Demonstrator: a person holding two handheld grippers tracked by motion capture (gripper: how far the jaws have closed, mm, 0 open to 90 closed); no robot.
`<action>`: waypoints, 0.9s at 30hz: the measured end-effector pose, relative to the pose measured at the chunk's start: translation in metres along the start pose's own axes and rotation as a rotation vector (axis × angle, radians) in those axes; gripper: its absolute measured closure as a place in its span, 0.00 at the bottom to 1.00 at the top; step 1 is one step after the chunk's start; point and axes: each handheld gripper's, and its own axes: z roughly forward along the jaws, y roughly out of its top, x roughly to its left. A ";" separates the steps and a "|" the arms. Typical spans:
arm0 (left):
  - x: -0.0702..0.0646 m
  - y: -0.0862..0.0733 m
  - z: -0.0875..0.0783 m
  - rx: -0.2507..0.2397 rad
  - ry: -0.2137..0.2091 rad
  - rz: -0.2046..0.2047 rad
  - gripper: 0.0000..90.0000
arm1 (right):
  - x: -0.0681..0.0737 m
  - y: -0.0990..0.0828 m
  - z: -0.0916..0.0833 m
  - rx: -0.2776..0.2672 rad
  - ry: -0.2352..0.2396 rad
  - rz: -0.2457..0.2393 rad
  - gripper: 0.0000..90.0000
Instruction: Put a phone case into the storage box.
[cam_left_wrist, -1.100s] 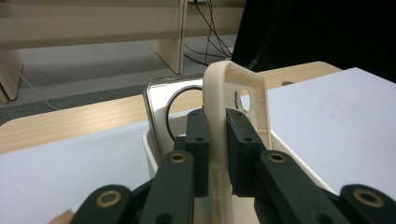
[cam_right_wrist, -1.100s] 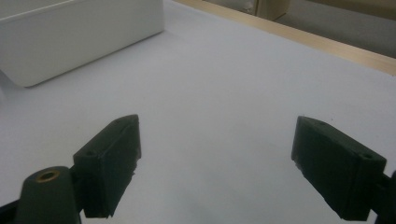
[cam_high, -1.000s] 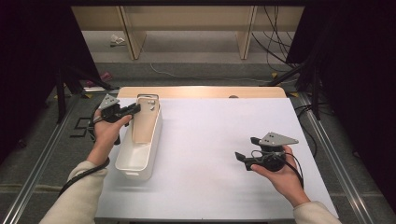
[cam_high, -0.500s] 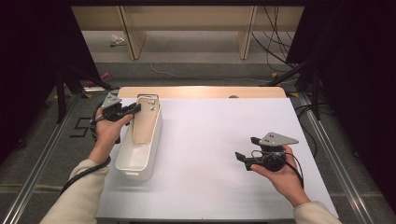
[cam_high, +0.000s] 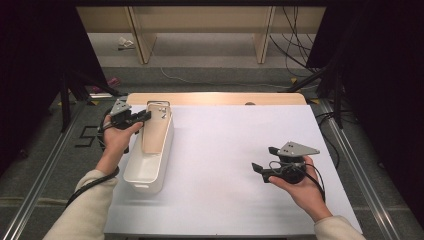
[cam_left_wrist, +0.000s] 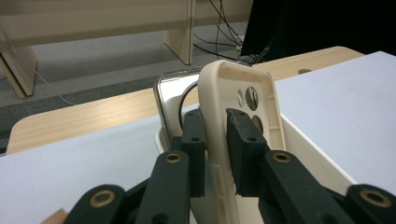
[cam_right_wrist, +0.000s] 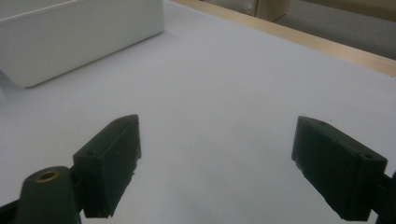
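Nothing has shifted: your left gripper (cam_left_wrist: 215, 140) remains clamped on the beige phone case (cam_left_wrist: 238, 98), leaning in the white bin (cam_high: 150, 165). Your right gripper (cam_right_wrist: 217, 163) rests wide open, empty; lifting or releasing comes next.

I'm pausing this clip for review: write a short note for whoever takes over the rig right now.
Left gripper: shut on the side wall of the cream phone case, which stands tilted in the white bin at the table's left.
Right gripper: open, holding nothing, over the bare white table on the right.
Done: case gripped, its lower end in the bin.
Left: probably finish moving the case; whether in or out, I cannot tell.
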 end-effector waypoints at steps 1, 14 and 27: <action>0.000 0.000 0.000 0.001 0.002 0.003 0.85 | 0.000 0.000 0.000 -0.001 0.000 0.000 0.18; 0.003 0.002 -0.003 0.014 0.050 0.029 0.81 | 0.000 0.000 0.000 -0.002 -0.001 -0.002 0.18; -0.002 0.009 -0.011 0.019 0.072 0.014 0.58 | 0.000 0.001 -0.001 -0.004 -0.003 -0.001 0.18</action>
